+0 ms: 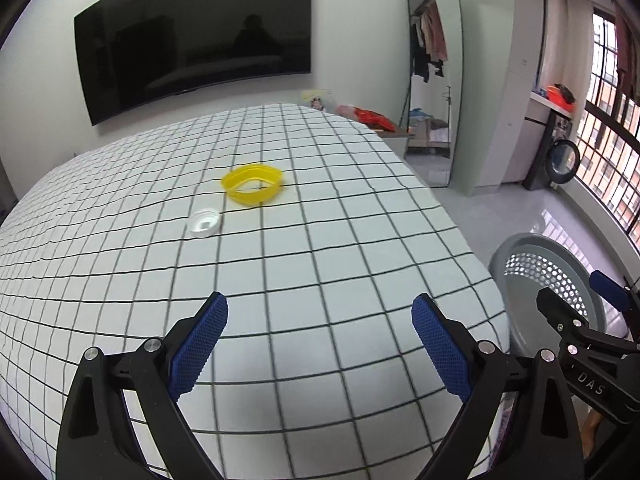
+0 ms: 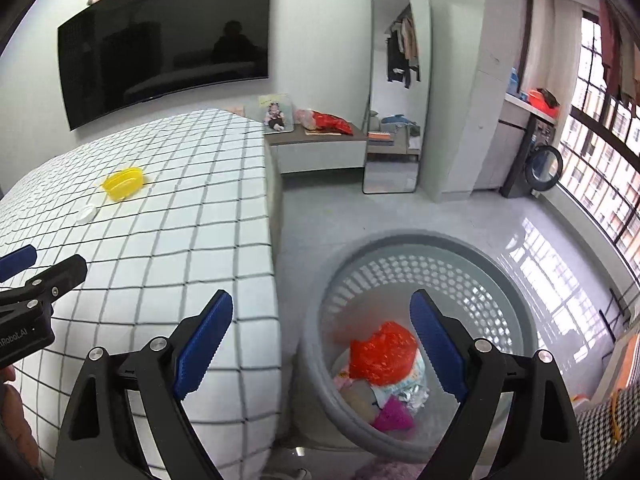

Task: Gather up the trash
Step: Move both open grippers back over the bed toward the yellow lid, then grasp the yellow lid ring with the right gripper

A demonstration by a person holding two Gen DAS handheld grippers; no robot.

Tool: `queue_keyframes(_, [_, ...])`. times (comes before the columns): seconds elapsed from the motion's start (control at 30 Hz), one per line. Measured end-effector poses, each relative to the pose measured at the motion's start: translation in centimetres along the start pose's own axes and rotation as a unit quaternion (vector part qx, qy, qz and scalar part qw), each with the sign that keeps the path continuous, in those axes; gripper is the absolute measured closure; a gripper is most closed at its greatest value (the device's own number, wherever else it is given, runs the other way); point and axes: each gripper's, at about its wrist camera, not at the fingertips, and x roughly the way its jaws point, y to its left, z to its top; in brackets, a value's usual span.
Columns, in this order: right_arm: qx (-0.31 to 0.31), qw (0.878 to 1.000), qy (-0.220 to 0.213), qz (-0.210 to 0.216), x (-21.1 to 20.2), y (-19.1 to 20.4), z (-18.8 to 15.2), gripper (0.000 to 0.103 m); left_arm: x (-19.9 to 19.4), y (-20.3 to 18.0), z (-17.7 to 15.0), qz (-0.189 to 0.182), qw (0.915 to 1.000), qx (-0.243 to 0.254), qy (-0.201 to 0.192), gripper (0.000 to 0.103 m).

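A yellow plastic ring-shaped container (image 1: pixel 252 187) lies on the checked bed (image 1: pixel 320 248), with a small white lid (image 1: pixel 205 222) just in front of it to the left. Both show far left in the right wrist view, the yellow container (image 2: pixel 123 183) and the lid (image 2: pixel 86 213). My left gripper (image 1: pixel 320 312) hovers open over the near part of the bed, nothing between its fingers. My right gripper (image 2: pixel 322 312) is open above the grey perforated basket (image 2: pixel 512 304) on the floor. Inside lie a red bag (image 2: pixel 382 354), a pink piece (image 2: pixel 394 414) and other wrappers.
The basket (image 1: pixel 520 252) stands close beside the bed's right edge. A low cabinet (image 2: pixel 320 148) with a photo and a red packet, a standing mirror (image 2: pixel 396 88) and a wall television (image 1: pixel 192 44) are beyond. Glossy floor runs toward the barred window (image 2: pixel 600 168).
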Motion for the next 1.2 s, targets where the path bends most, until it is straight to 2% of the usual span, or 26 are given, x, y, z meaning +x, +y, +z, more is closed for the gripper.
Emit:
queue_keyframes(0.2, [-0.045,0.998,-0.007,0.038,1.4,4.7,3.4,0.017,0.3,6.0,1.3,0.038,0.9986,-0.037,-0.004,0.012])
queue_keyframes(0.33, [-0.069,0.994,0.000,0.085,2.9,8.0,5.7,0.017,1.5,9.9,1.7,0.059,0.9961,-0.064,0.008,0.012])
queue_keyframes(0.63, [-0.138,0.980,0.005,0.144,7.0,15.5,9.2,0.017,3.9,15.9,3.1,0.100,0.9909,-0.090,0.011,0.012])
queue_keyframes(0.93, [-0.184,0.966,0.039,0.177,12.5,20.4,11.6,0.017,6.2,17.6,2.7,0.102,0.9881,-0.113,0.022,0.012])
queue_keyframes(1.1, [-0.224,0.958,0.036,0.175,14.3,22.2,12.5,0.017,5.7,17.9,2.4,0.097,0.9875,-0.123,0.019,0.012])
queue_keyframes(1.2, [-0.233,0.953,0.047,0.187,15.2,23.2,13.4,0.017,5.5,17.8,2.4,0.095,0.9877,-0.123,0.016,0.012])
